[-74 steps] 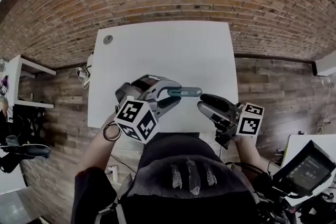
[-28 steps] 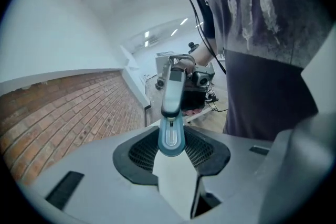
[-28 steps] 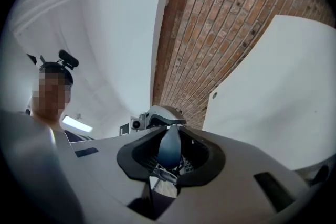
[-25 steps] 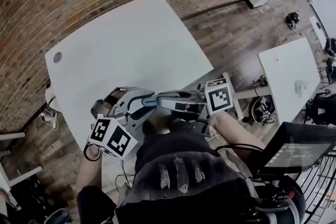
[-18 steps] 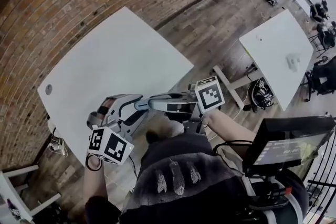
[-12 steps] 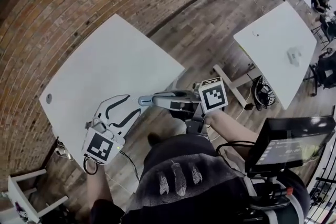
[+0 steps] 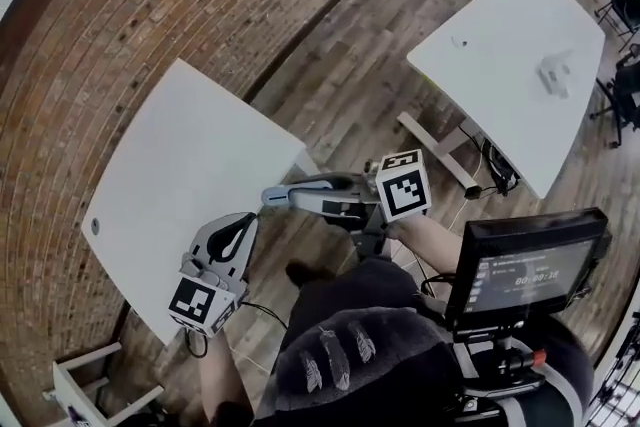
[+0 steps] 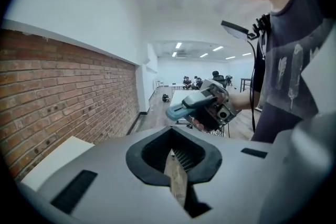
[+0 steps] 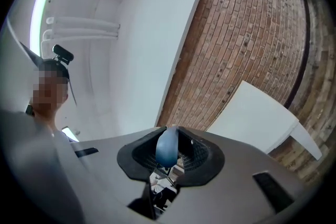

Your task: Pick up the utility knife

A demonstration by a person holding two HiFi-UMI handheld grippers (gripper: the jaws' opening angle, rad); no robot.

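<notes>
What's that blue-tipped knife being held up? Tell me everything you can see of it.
The utility knife is slim, grey with a rounded blue end, plastic-looking. The right tool clamps its rear between its jaws, holding it roughly level in the air; nothing else touches it. No blade shows.

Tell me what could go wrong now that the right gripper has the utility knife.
1. Only the right gripper holds the utility knife, above the wooden floor beside the table; a slip would likely drop it there.
2. Much of the knife sticks out beyond the jaws, so a quick swing might twist it loose.
</notes>
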